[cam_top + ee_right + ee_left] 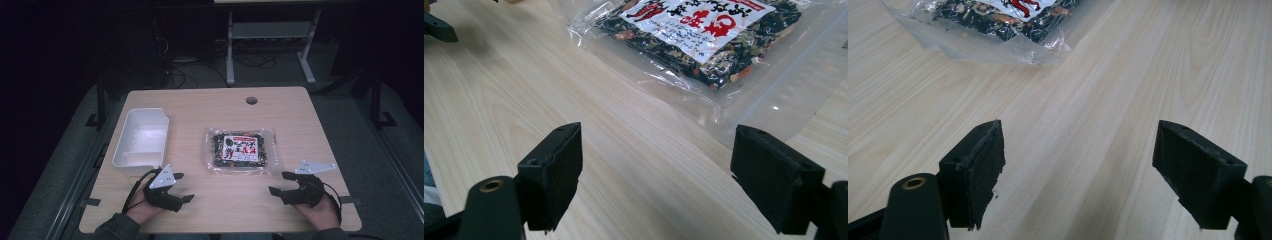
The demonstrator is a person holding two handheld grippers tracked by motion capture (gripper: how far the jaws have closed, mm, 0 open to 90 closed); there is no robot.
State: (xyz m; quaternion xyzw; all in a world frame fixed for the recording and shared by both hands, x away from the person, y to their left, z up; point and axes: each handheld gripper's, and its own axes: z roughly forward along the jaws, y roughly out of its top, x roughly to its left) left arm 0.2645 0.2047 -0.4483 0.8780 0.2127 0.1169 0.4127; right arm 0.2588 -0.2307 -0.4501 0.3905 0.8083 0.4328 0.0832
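Packet (239, 150) film looks slick and may slip when the spread-jawed, empty left gripper (181, 187) and right gripper (280, 183) pinch it.

Dark speckled packet (241, 150) with white, red-lettered label; white tub (141, 141); pale wood-grain table (210, 107); black fingers (977, 170).

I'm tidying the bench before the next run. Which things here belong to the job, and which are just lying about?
In the job:
- clear food packet, flat on the table
- left gripper, open, empty
- right gripper, open, empty
- white bin, probably, standing left of the packet

Just about:
- grey stand on the floor behind the table
- cables on the floor
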